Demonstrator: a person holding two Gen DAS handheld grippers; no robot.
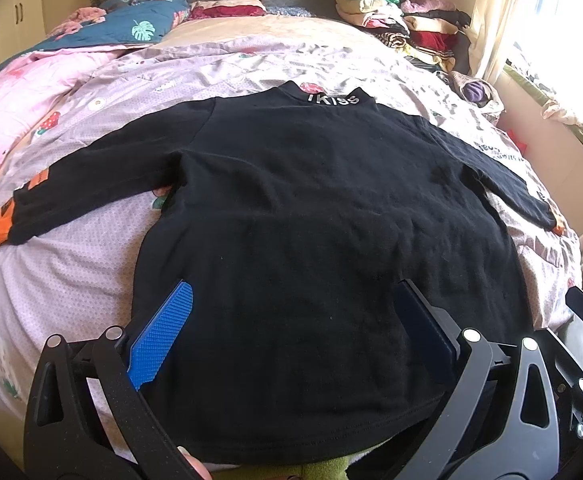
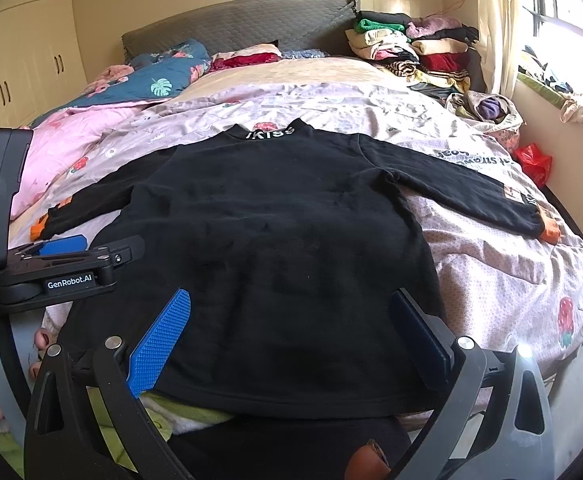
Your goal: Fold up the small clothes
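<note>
On bed (image 1: pixel 71 280), black top (image 1: pixel 311 220) flat; grippers (image 1: pixel 291 328) seemingly open

from my left wrist camera i see a black sweater (image 1: pixel 311 208) spread flat on the pink bedspread (image 1: pixel 71 272), both sleeves out, collar away from me. my left gripper (image 1: pixel 297 328) hovers over its hem, blue fingers (image 1: pixel 161 336) spread wide. folded clothes (image 1: pixel 403 20) are stacked far right.

The black top (image 1: pixel 311 208) is soft, matt knit cloth. The bedsheet (image 1: pixel 71 272) looks like thin, crinkled cotton. Blue finger pads (image 2: pixel 163 344) are knobbly rubbery plastic.
</note>
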